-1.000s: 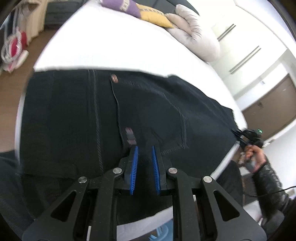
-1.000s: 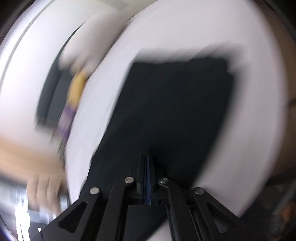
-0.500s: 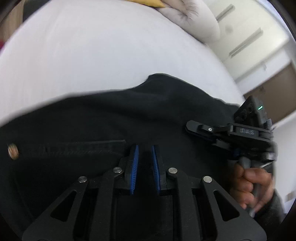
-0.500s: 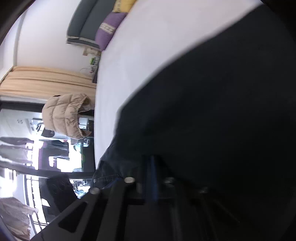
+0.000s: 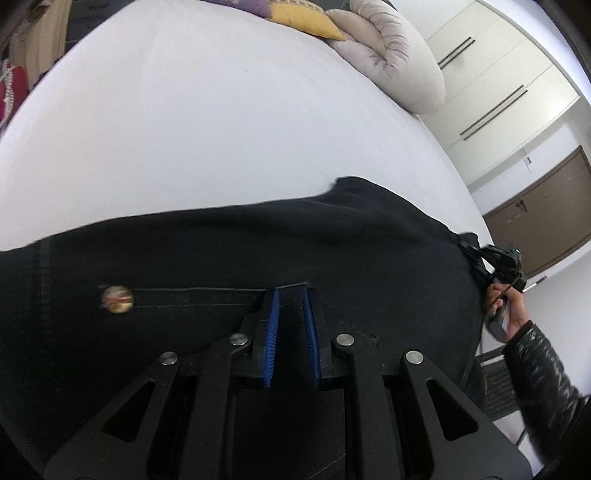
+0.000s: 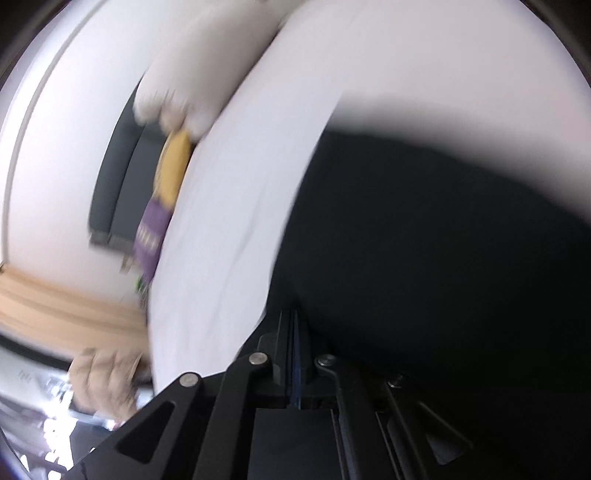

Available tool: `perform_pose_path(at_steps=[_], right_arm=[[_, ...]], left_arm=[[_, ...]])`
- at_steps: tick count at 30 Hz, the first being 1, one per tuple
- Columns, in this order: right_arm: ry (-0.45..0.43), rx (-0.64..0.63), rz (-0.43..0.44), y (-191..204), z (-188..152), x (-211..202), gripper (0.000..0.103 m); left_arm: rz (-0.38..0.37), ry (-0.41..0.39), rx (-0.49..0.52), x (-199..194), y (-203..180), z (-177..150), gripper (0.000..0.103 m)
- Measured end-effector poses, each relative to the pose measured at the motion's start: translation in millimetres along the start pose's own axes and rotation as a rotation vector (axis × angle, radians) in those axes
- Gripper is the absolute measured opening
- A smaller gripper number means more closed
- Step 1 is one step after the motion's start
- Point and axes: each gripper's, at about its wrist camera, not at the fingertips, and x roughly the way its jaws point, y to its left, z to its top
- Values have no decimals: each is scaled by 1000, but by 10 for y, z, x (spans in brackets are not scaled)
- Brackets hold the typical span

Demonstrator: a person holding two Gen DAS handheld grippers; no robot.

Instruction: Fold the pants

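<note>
Pants (image 5: 229, 258): black denim, spread across the near part of the white bed (image 5: 207, 122), reaching its near edge; a metal button (image 5: 117, 297) shows by a stitched seam left of the left gripper.
Left gripper (image 5: 289, 295): low over the pants near the seam; blue pads (image 5: 271, 332) stand apart with a clear gap, dark cloth visible between them, nothing seen pinched.
Right gripper (image 6: 294, 317): at the pants' far right end beside the bed's corner, held by the right hand (image 5: 502, 310); in its own blurred view the jaws look pressed together with the cloth edge apparently caught between them.
Pillows: a pale quilted one (image 5: 388, 55), a yellow one (image 5: 303, 16) and a purple one (image 5: 240, 3) at the bed's far end.
Wardrobe (image 5: 498, 74): white doors beyond the bed's right side.
</note>
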Motion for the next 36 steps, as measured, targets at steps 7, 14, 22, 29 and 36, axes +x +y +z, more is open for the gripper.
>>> perform_pose_path(at_steps=[7,14,22,29,36], right_arm=[[-67,-66,-51,265,149,-523,7],[401,-255,242,1364,-1603,460,7],[336,-212,130,907,-1276,676,0],[81,-81,10,62,-129,116,0],[-216,122,-179,-637,413,-855,8]], left_arm=[[19,-60,26,-346,-98,179,15],[-101,97,137,511,-926,377,15],[-112,151,43,763,-640,302,7],[-29,29,-79,418,-31,426,6],[128,-102,-178,-364,698,317,6]])
